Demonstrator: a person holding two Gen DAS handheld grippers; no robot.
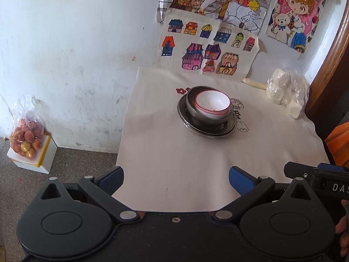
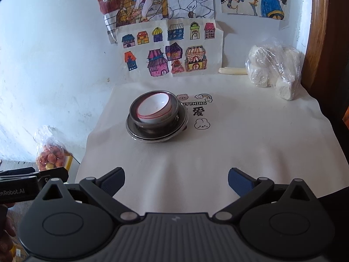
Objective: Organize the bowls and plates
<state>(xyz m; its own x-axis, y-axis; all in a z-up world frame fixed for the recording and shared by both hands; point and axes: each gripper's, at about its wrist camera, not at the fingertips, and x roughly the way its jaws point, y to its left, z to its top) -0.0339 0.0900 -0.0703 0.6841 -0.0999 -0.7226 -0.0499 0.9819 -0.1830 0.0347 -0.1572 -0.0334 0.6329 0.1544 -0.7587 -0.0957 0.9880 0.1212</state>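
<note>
A white bowl with a red rim [image 1: 212, 103] [image 2: 153, 107] sits tilted inside a dark metal bowl [image 1: 197, 115] [image 2: 139, 123], and both rest on stacked metal plates [image 1: 218, 134] [image 2: 152, 138] in the middle of the cloth-covered table [image 1: 174, 152] [image 2: 240, 148]. My left gripper [image 1: 176, 180] is open over the near table edge, well short of the stack, with nothing between its blue pads. My right gripper [image 2: 176, 180] is open too, also near the front edge and empty.
A clear bag of white lumps [image 1: 288, 91] [image 2: 274, 69] stands at the back right by a brown wooden frame [image 1: 331, 61]. Drawings [image 1: 207, 48] [image 2: 170, 48] hang on the wall. A bag of reddish fruit [image 1: 27, 137] [image 2: 51, 155] sits on a white box [image 1: 43, 161] on the floor at left.
</note>
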